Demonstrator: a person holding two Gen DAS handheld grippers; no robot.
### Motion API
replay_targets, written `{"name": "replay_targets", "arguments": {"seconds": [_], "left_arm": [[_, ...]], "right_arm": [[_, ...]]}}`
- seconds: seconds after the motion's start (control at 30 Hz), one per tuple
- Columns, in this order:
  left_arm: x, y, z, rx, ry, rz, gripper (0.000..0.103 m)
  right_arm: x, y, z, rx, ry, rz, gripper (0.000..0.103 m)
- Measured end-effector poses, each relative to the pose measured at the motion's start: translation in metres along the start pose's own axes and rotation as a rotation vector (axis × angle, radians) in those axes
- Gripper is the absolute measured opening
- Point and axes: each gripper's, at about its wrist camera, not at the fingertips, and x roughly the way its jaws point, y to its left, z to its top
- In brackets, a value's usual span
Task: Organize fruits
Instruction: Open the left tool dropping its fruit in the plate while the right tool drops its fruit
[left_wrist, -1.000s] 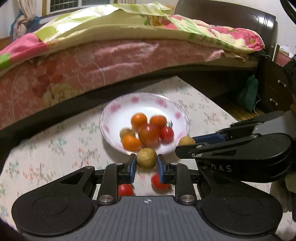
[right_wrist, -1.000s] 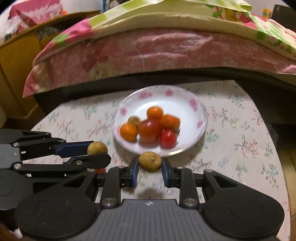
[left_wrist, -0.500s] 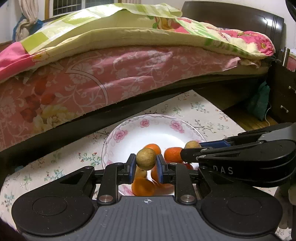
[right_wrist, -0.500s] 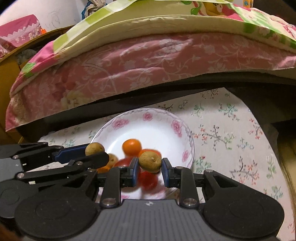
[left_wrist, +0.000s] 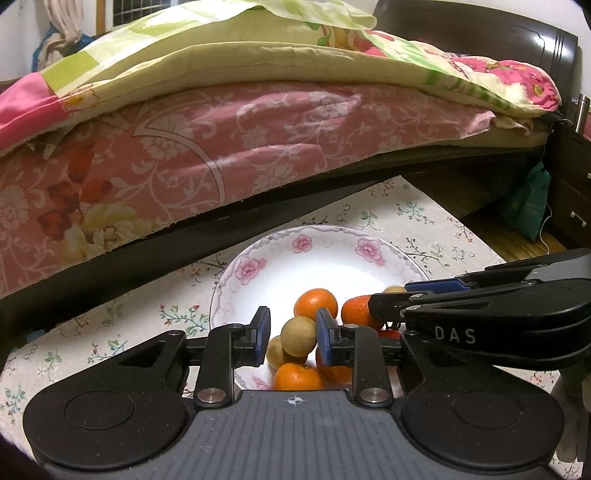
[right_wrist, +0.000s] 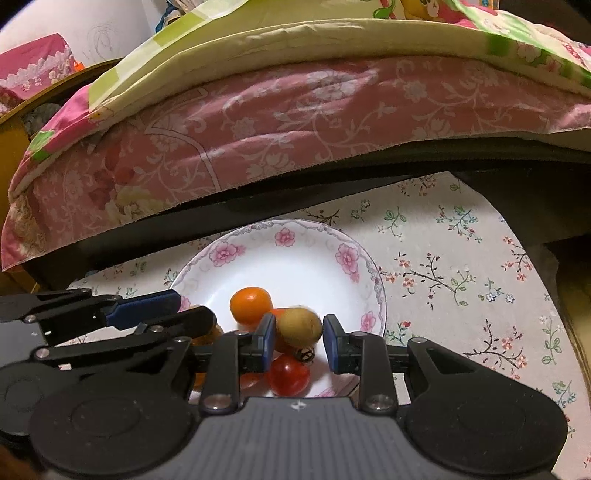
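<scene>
Over the last second both tools have travelled from the near edge of the plate (left_wrist: 258, 266) to a position above its heap of fruit, each carrying one small brown fruit. The left tool (left_wrist: 291, 334) is now opening: a gap shows between its left pad and the brown fruit (left_wrist: 298, 336), which touches only the right pad and sits just above the fruit already in the plate. The right tool (right_wrist: 299, 332) remains almost closed, but narrow gaps show on both sides of its own brown fruit (right_wrist: 299, 326), whose outline is blurred, so the fruit is judged to be leaving the grip. Both deliveries are therefore at the release step, and the plate is the collection point for the task. The brown fruits are round, matte and slightly rough-skinned. The oranges (left_wrist: 316, 304) are glossy and dimpled, and the red tomato (right_wrist: 289, 374) is smooth and shiny, so a dropped fruit may roll off the heap. The plate is glazed white ceramic with a pink flower rim and a shallow dish. It stands on a table (right_wrist: 461, 258) under a soft floral cloth.
</scene>
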Motion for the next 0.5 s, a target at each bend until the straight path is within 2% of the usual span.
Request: {"name": "replay_targets", "arguments": {"seconds": [0.5], "left_arm": [[-0.014,0.006,0.004,-0.001,-0.018,0.014,0.043]], "right_arm": [[-0.008,-0.006,0.002,0.022,-0.033,-0.020,0.031]]}}
